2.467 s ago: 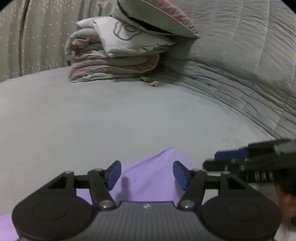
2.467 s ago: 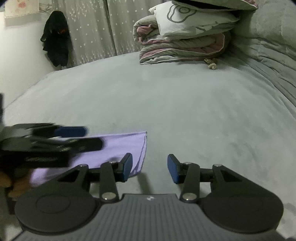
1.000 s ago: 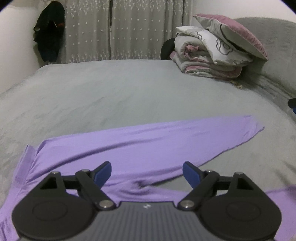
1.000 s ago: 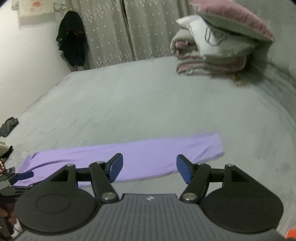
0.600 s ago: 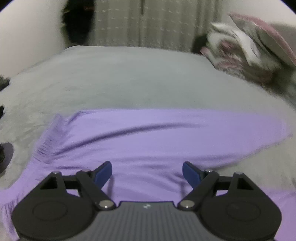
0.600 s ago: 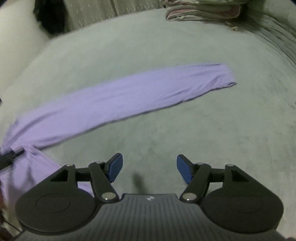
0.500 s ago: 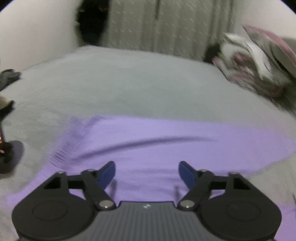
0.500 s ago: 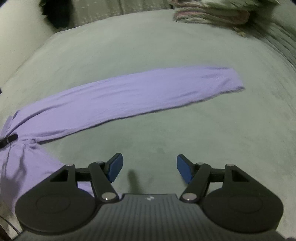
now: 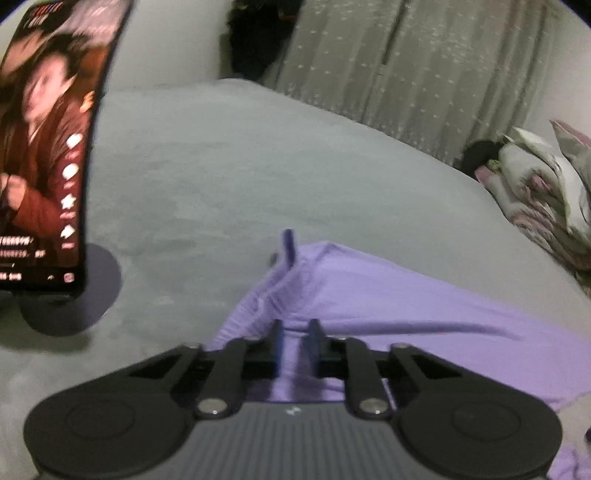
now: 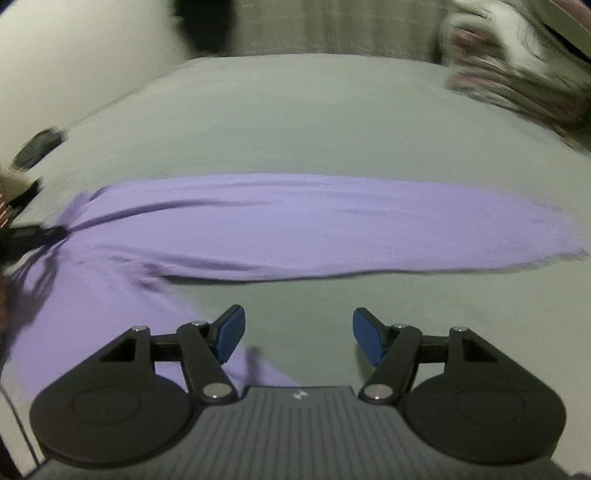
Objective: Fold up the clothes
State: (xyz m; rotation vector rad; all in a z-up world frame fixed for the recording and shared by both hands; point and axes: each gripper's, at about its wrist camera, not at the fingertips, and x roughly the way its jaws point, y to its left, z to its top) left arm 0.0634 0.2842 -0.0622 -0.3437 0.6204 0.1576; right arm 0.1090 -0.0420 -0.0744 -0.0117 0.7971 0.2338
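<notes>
Phone (image 9: 44, 147): upper left of the left wrist view, upright on a dark round stand (image 9: 70, 299) that rests on the bed; its screen is lit and blurred.
Dark clothing (image 9: 258, 33): top centre of the left wrist view, hanging against the wall beside the curtain (image 9: 406, 59).
Bed (image 9: 258, 166): grey cover, fills the middle of both views.
Left gripper (image 9: 294, 343): bottom centre of its own view; its blue-padded fingers (image 9: 277, 343) have just closed and now stand nearly together, with purple cloth pinched between them.
Purple shirt (image 9: 388, 295): lies on the bed; in the left wrist view a fold of it rises into a ridge just ahead of the left gripper, and the rest runs off to the lower right.
Bedding pile (image 9: 546, 199): right edge of the left wrist view, folded quilt and pillows stacked on the bed, well apart from the shirt.
Sleeve (image 10: 332, 225): in the right wrist view a long purple band stretched across the middle of the frame from left to right, flat on the bed; it joins the body of the shirt at the lower left.
Right gripper (image 10: 298, 334): bottom centre of its own view; its fingers (image 10: 231, 332) stand wide apart with nothing between them, over bare bed cover, the left finger above the shirt's edge.
</notes>
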